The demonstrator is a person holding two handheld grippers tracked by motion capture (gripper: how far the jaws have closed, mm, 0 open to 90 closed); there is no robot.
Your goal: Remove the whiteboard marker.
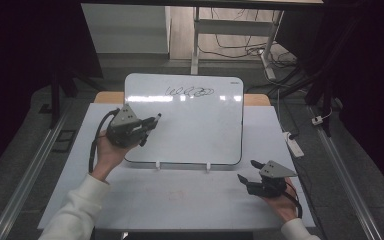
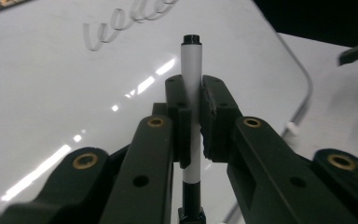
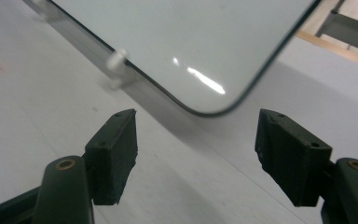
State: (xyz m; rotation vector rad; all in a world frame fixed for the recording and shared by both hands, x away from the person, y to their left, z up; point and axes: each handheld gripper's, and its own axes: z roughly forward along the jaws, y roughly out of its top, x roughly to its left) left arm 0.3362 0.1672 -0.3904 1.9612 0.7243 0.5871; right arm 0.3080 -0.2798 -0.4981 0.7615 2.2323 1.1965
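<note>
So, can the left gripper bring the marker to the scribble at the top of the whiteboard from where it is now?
Probably yes. The left gripper grips the marker, tip towards the scribble, and the bare whiteboard between them holds no obstacle. The right gripper rests well aside.

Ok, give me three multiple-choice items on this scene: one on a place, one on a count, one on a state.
1. Where is the scribble on the whiteboard?
A near its top edge
B near its bottom edge
C at its middle

2. How many clips hold the whiteboard's bottom edge?
A one
B two
C four

3. What is the left gripper doing?
A standing open
B clamping a marker
C clamping a cloth

A: the loops run just under the top edge.
B: two white clips show in the high view.
B: its fingers press the white barrel.
</note>
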